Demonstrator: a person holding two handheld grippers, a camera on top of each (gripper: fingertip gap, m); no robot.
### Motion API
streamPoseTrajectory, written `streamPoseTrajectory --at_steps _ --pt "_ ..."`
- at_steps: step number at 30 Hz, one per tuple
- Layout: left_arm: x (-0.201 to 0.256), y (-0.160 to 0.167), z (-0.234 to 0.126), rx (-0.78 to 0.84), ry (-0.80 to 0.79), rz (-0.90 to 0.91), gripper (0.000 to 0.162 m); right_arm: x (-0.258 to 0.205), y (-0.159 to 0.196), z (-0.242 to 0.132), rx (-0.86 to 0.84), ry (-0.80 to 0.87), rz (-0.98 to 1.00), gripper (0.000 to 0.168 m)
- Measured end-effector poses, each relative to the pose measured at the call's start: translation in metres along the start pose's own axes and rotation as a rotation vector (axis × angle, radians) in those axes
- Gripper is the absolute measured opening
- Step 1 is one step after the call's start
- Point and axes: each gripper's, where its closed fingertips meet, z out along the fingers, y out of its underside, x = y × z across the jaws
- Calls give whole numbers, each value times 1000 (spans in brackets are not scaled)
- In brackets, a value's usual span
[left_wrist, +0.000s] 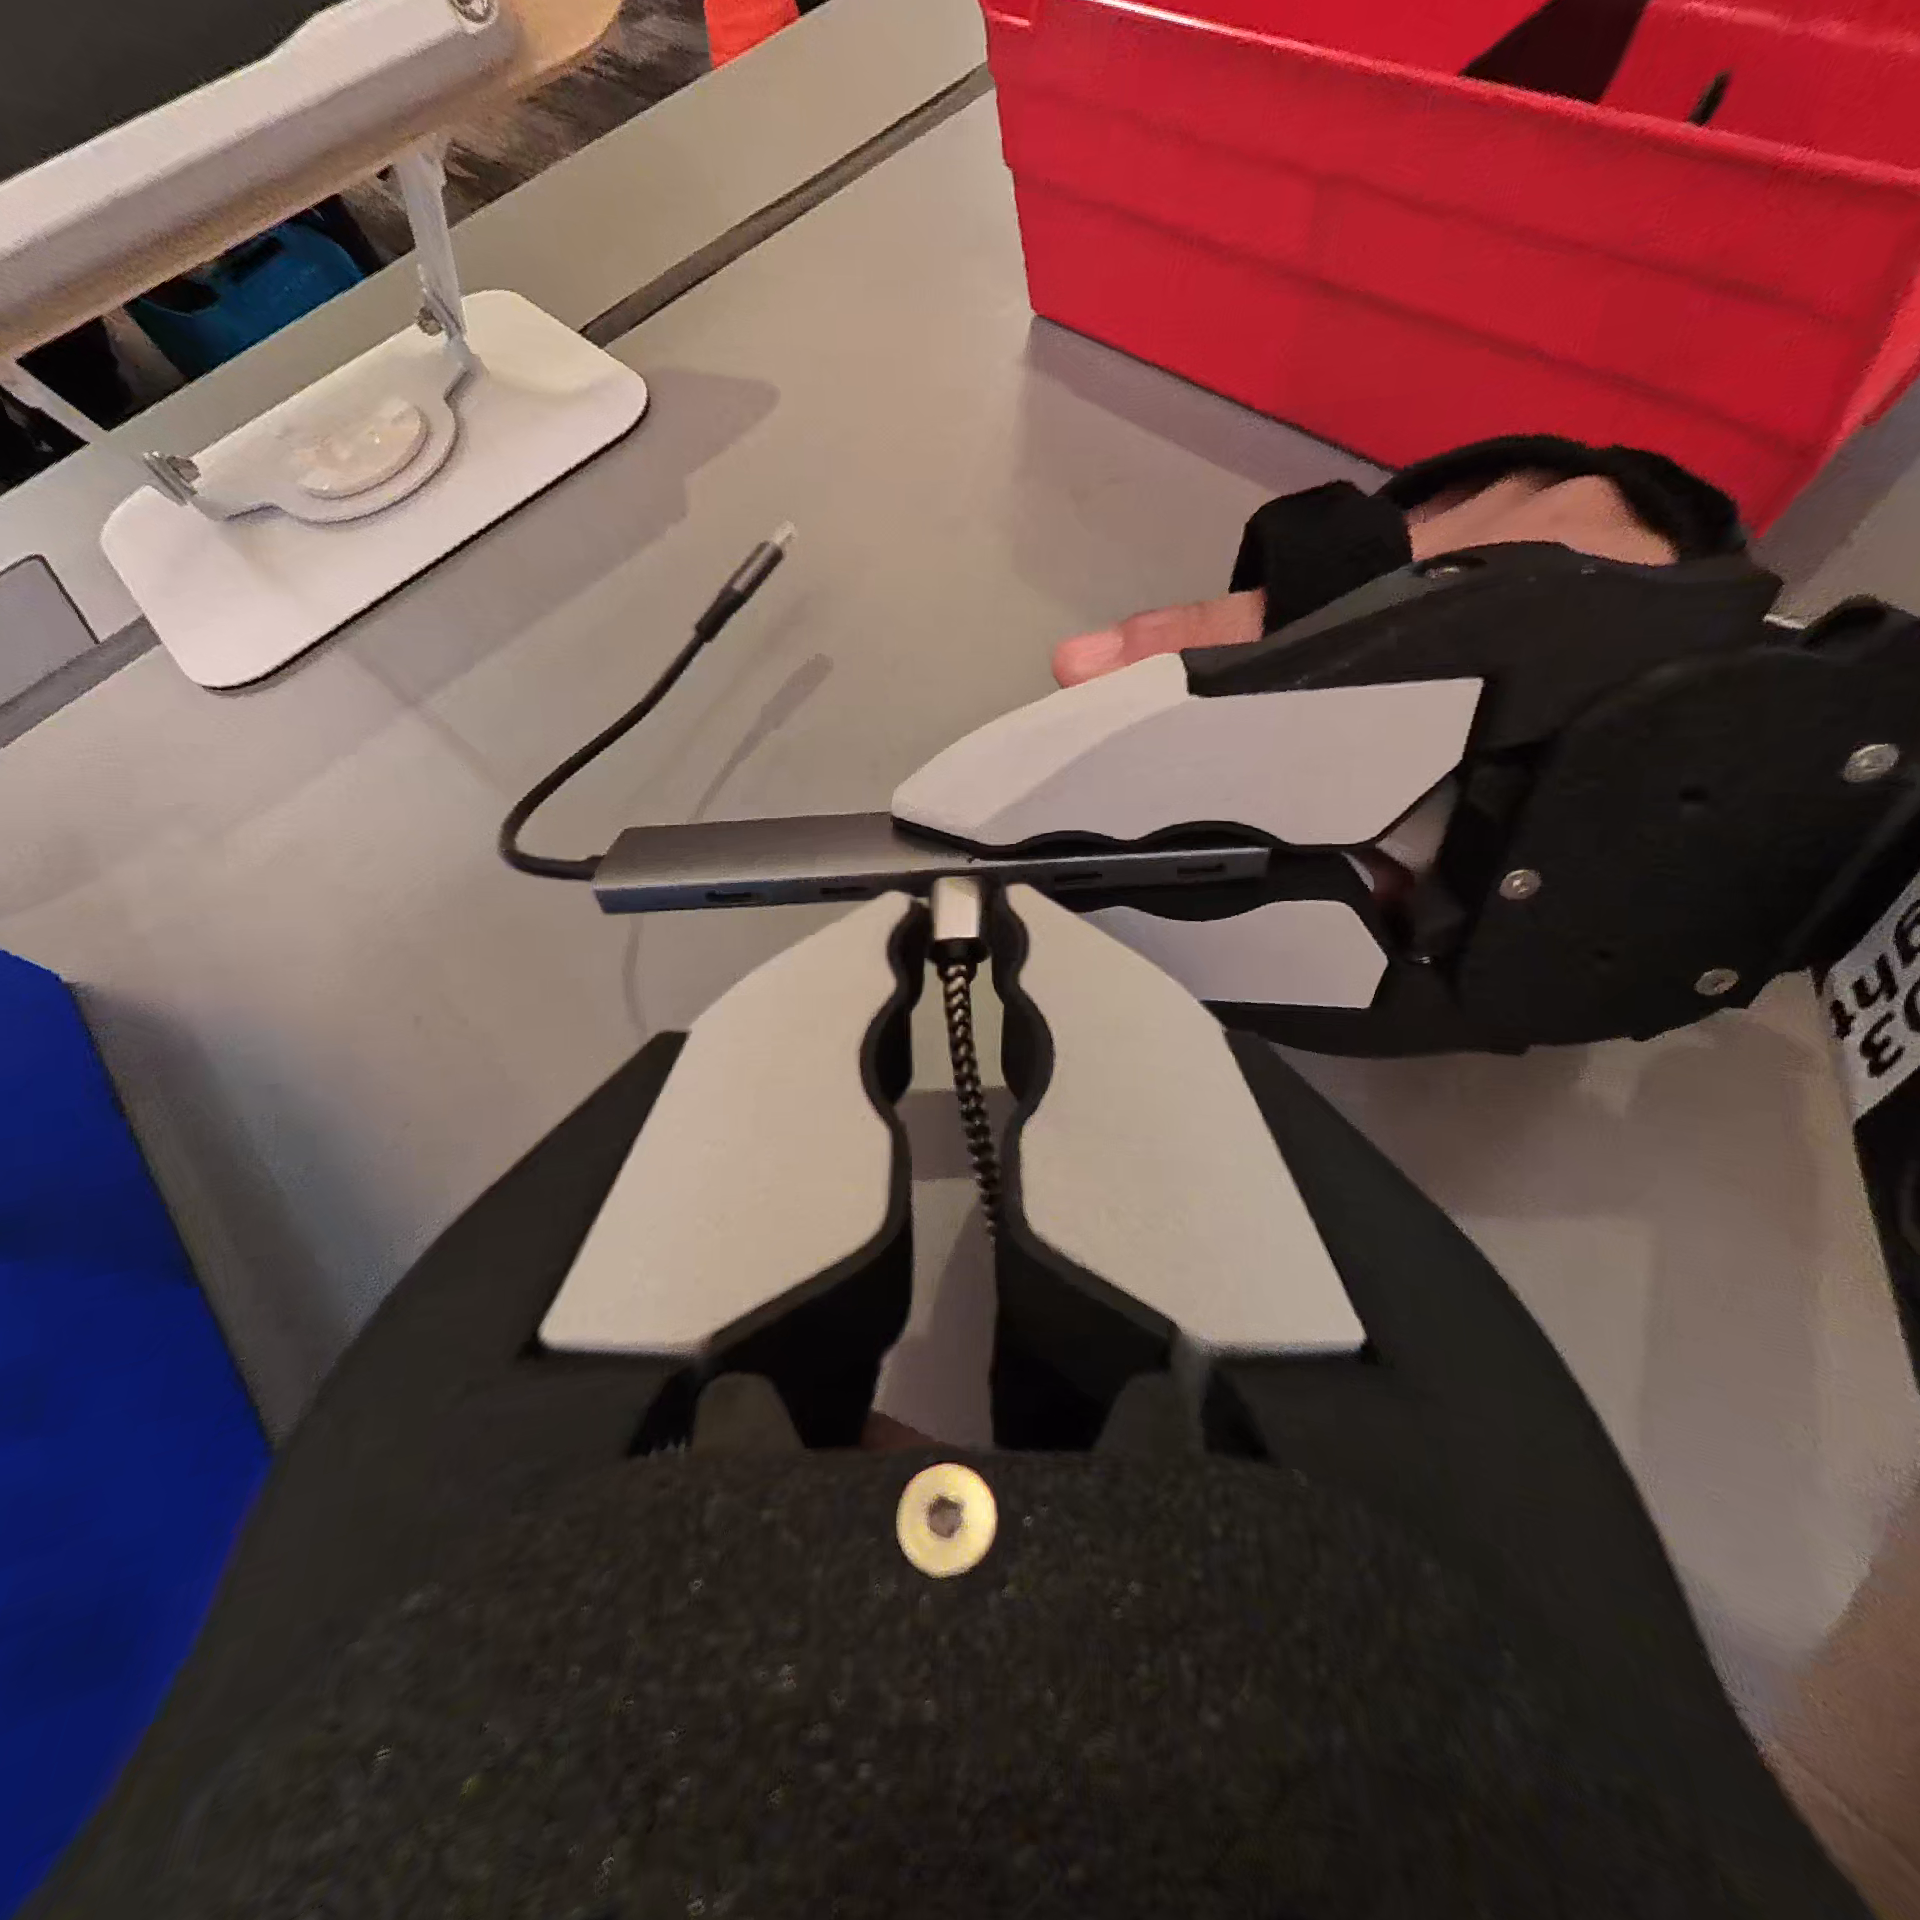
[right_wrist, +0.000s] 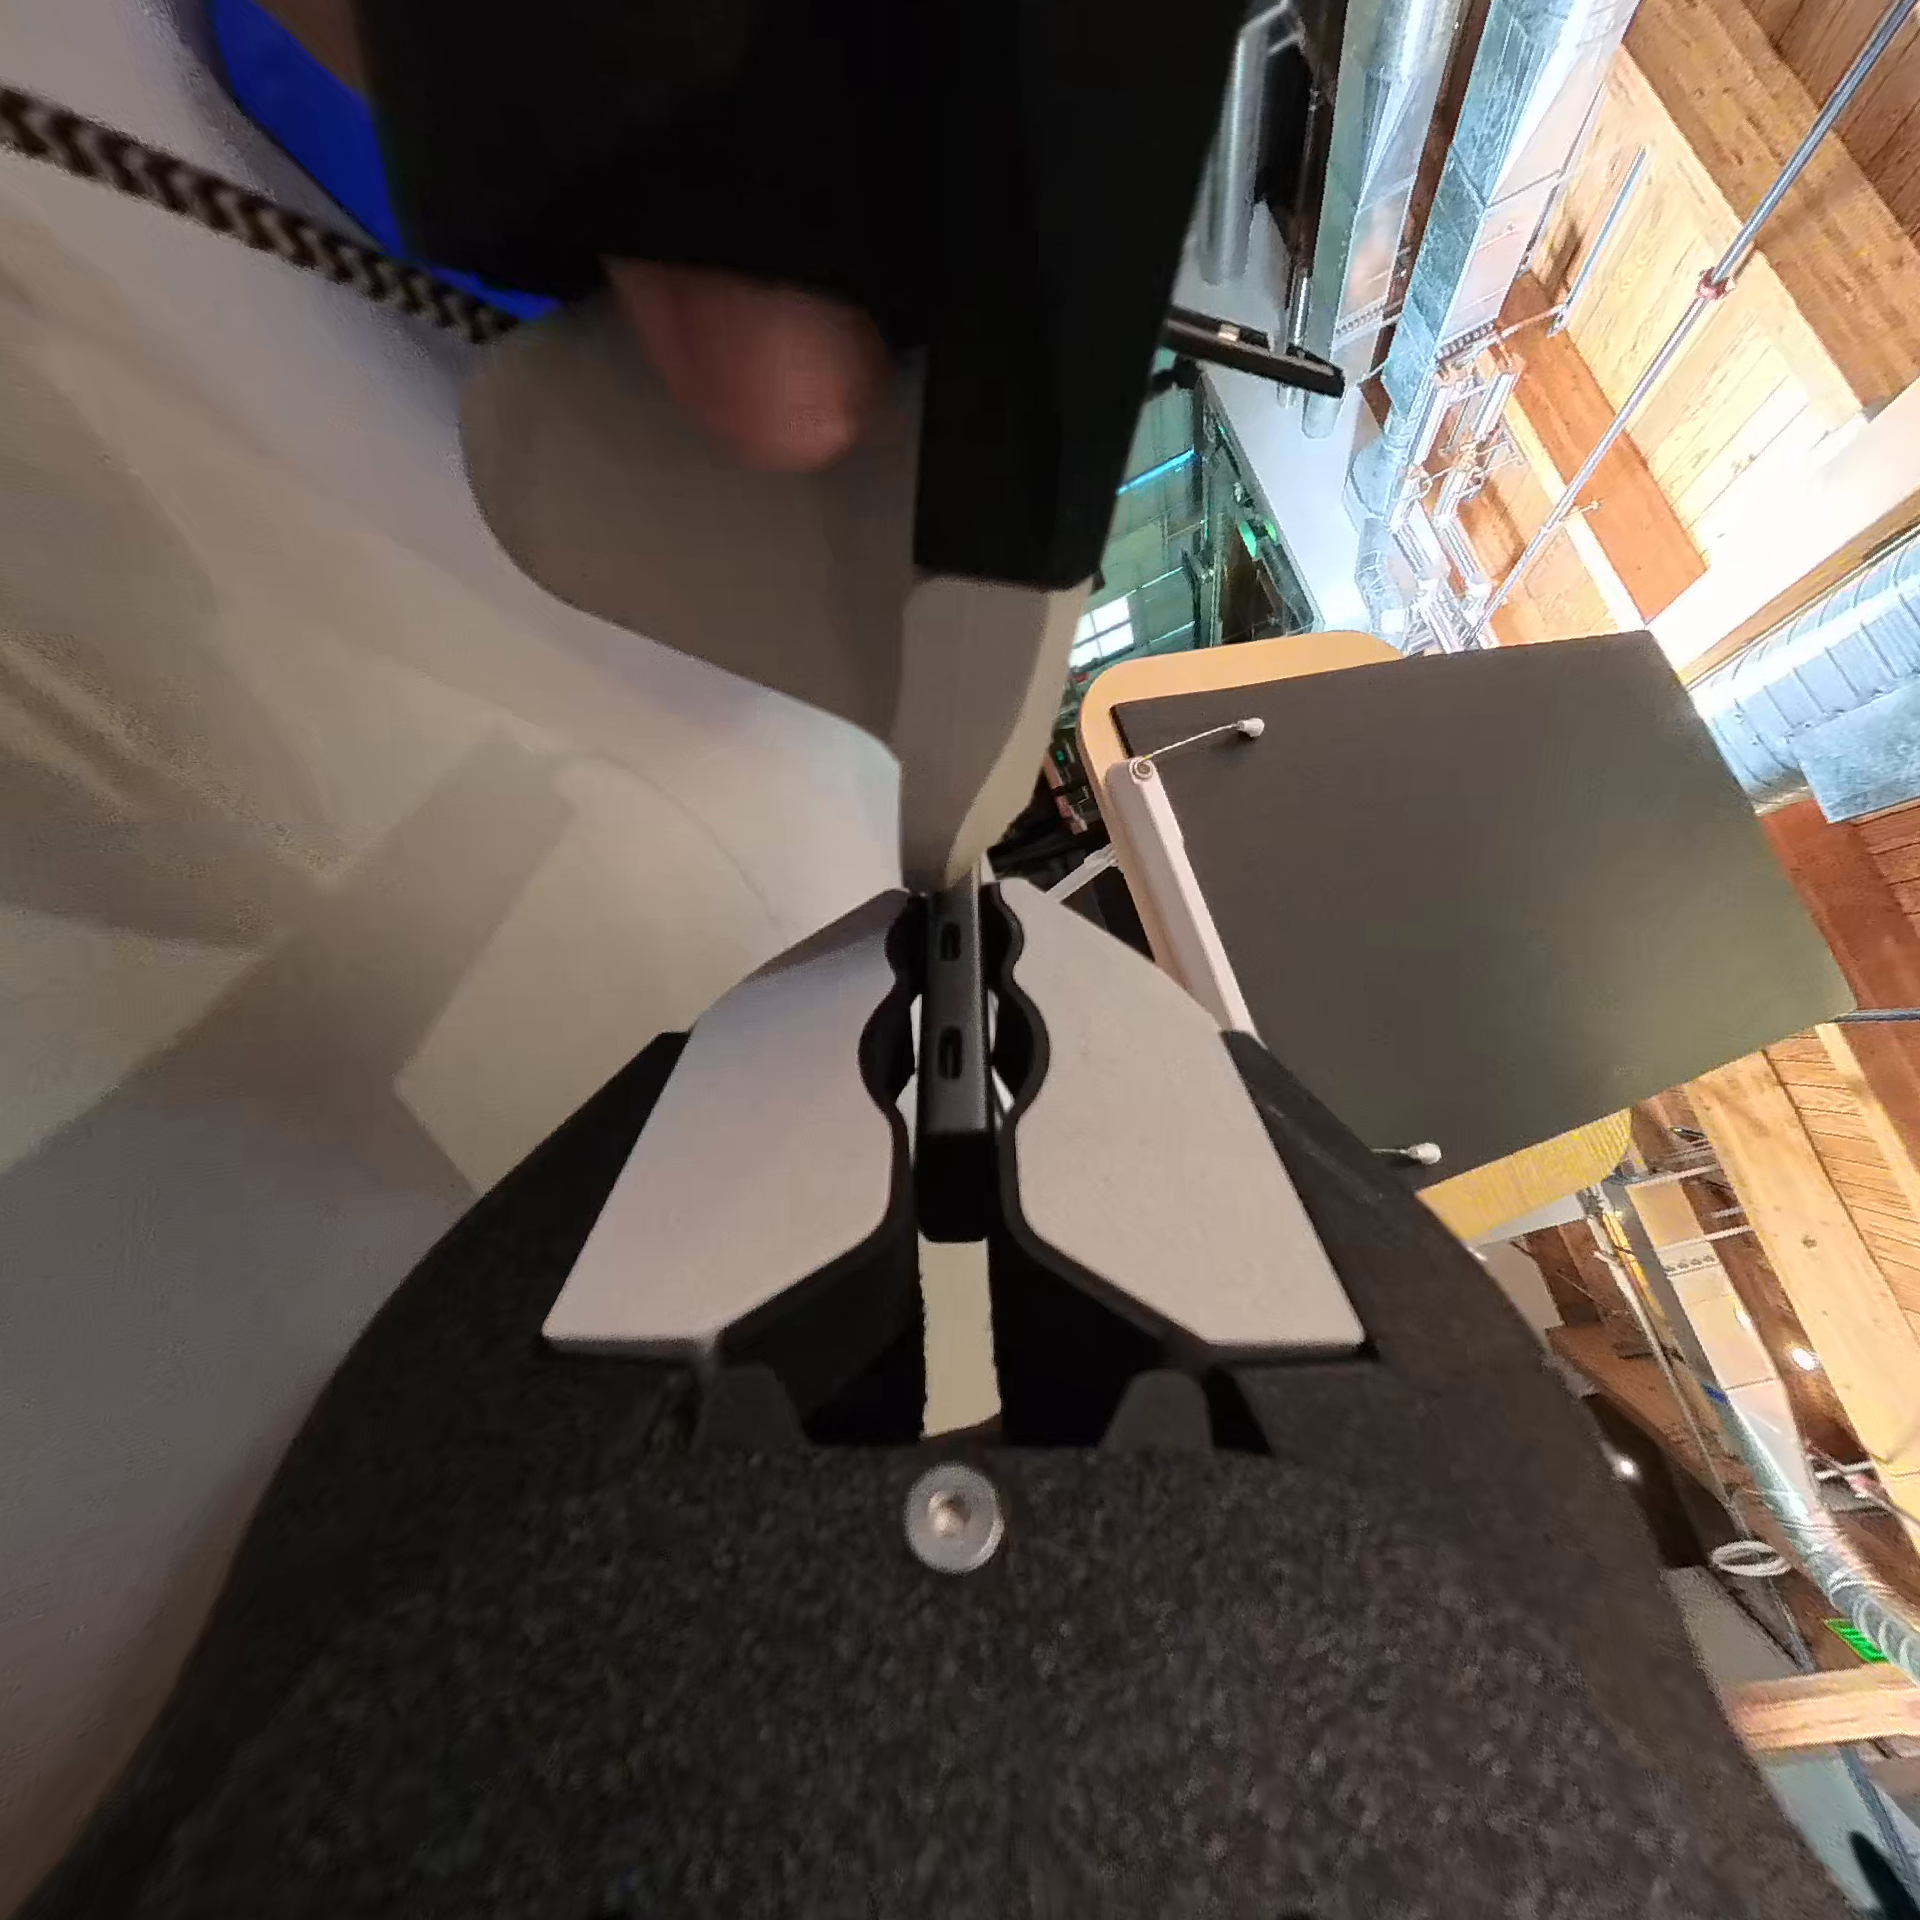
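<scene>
The left gripper (left_wrist: 954, 920) is clamped on a braided cable plug (left_wrist: 951, 906) touching the hub (left_wrist: 748, 868). The right gripper (right_wrist: 954, 914) is clamped on the hub's end above the bench (left_wrist: 883, 499). A red bin (left_wrist: 1455, 260) stands at the far edge, with bare bench surface between.

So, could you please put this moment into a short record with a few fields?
left gripper: shut on the plug of a braided cable
right gripper: shut on one end of a grey hub
plug: at a port on the hub's side
hub lead: loose, curling above the table
nearby: red bin, white stand
</scene>
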Motion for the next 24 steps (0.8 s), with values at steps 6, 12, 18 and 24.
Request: streamPoseTrajectory --at_steps 6,12,18,24 --pt "0 1 -1 17 -20 -7 11 0 0 1 -3 -1 16 10" --pt "-1 6 -5 28 -45 1 11 -6 -3 2 4 -29 18 11" --pt "-2 5 -10 45 -70 13 11 -4 -8 4 6 8 -2 11" --pt "-4 5 -12 41 -78 3 11 -3 -9 6 -13 20 7 11"
